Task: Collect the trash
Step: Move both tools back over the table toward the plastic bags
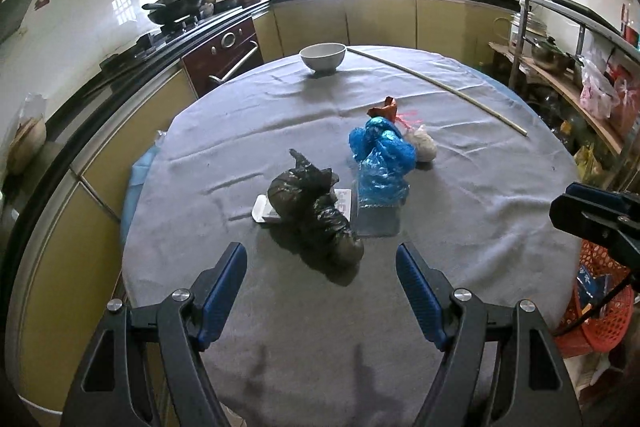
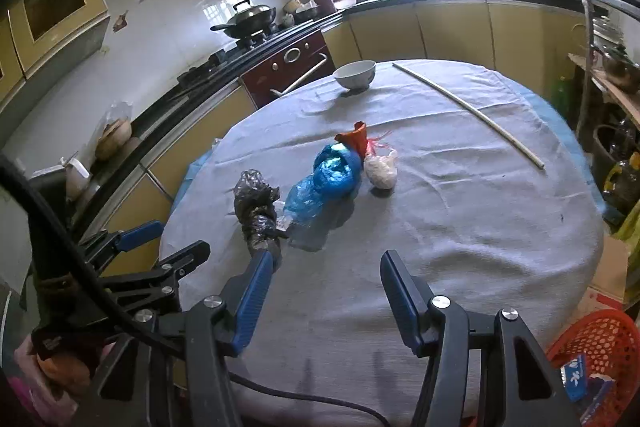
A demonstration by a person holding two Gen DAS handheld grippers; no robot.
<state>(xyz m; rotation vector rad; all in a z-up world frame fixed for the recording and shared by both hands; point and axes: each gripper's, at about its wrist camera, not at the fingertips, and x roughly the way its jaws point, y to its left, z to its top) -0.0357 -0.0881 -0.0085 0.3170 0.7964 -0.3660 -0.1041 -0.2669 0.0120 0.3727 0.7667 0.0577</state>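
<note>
Trash lies mid-table on the grey cloth: a crumpled black plastic bag (image 1: 316,207) (image 2: 258,203) over a white box (image 1: 262,209), a blue plastic bag (image 1: 382,155) (image 2: 328,175), a red wrapper (image 1: 386,109) (image 2: 356,137), and a whitish tied bag (image 1: 424,143) (image 2: 380,167). My left gripper (image 1: 320,291) is open and empty, just short of the black bag. My right gripper (image 2: 326,301) is open and empty, nearer the table's front edge; it shows at the right edge of the left wrist view (image 1: 592,215).
A white bowl (image 1: 323,57) (image 2: 355,75) and a long thin stick (image 1: 440,85) (image 2: 468,109) lie at the far side. A red mesh basket (image 1: 596,299) (image 2: 592,355) holding some trash stands low at the table's right. Kitchen counters ring the table.
</note>
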